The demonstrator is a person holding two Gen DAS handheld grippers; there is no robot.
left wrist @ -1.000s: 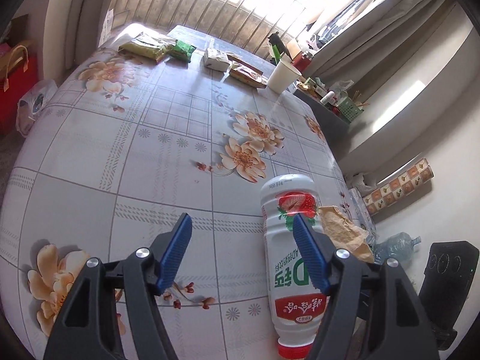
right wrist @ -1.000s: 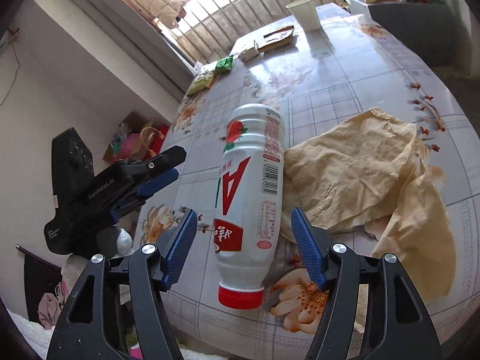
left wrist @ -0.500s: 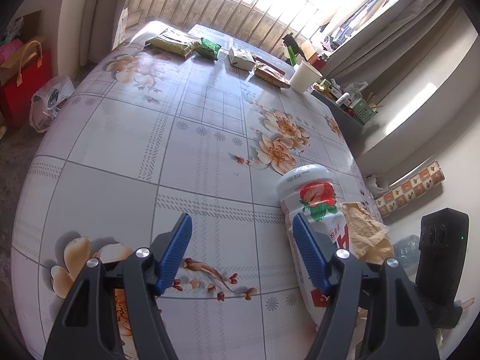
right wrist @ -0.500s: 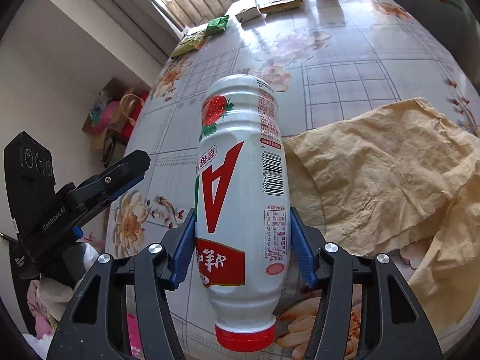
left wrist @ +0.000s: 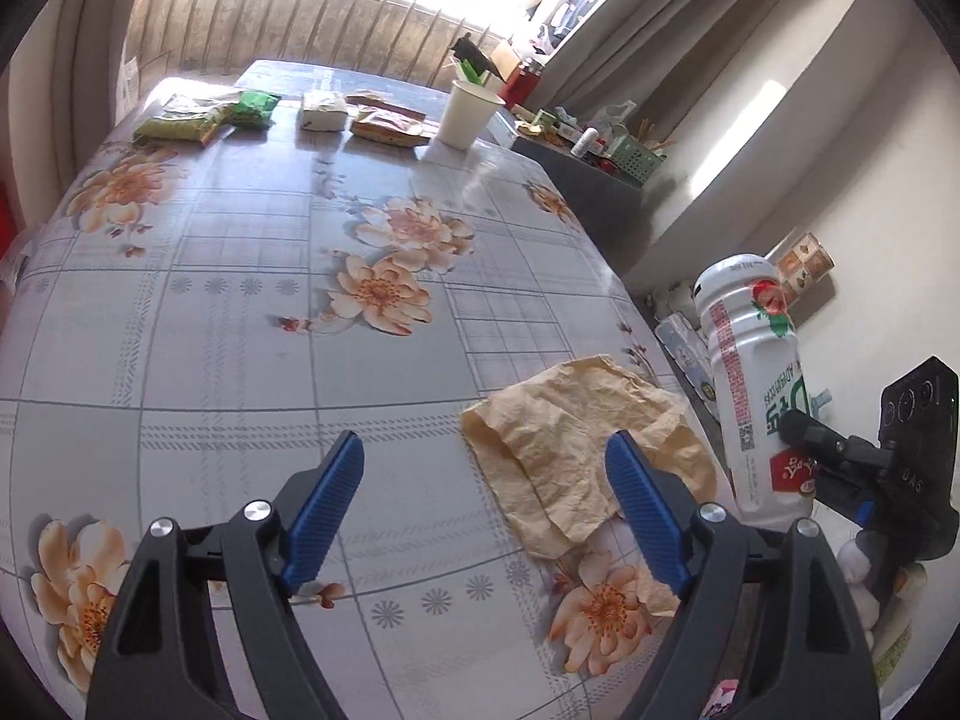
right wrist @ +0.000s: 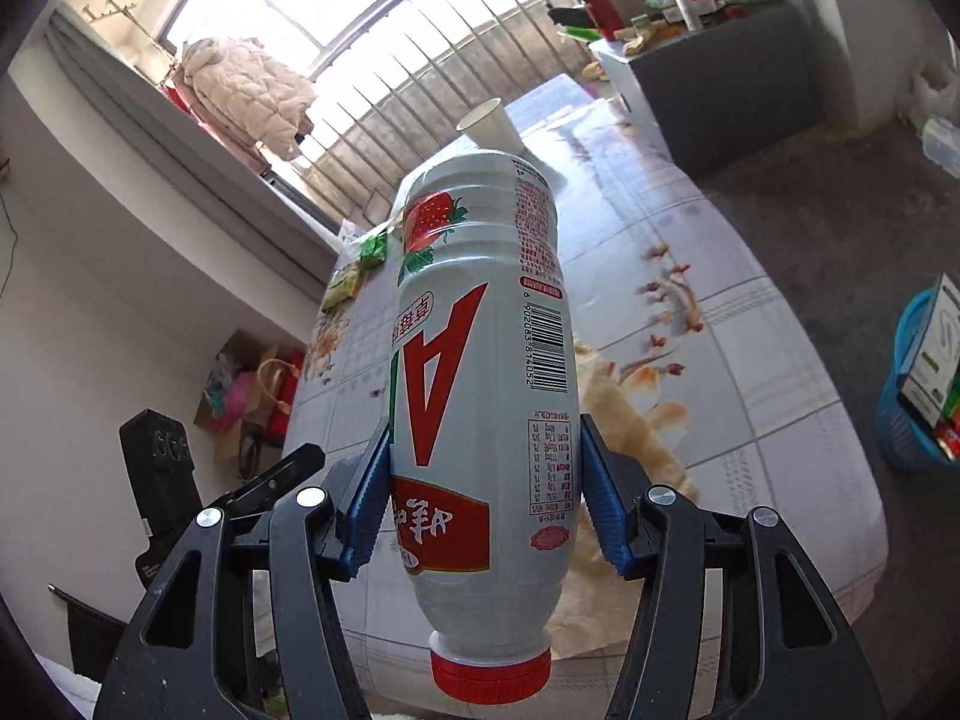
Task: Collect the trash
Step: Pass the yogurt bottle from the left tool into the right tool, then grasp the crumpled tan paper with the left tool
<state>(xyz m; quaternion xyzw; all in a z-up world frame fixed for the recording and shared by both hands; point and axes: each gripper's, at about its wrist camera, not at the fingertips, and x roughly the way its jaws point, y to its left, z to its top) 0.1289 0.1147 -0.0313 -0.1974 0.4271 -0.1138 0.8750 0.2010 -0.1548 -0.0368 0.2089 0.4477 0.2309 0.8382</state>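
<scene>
Glossy white plastic drink bottle [right wrist: 480, 396] with a ribbed red cap [right wrist: 491, 673]; crumpled matt brown paper [left wrist: 576, 450]; shiny floral oilcloth tablecloth [left wrist: 240, 300]; ridged blue pads [right wrist: 606, 504] on matt black plastic.

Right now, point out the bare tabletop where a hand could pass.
Bare cloth runs from the left gripper up to the snack packets and paper cup, left of the crumpled brown paper. The far edge is crowded. The right gripper holds the bottle.
</scene>
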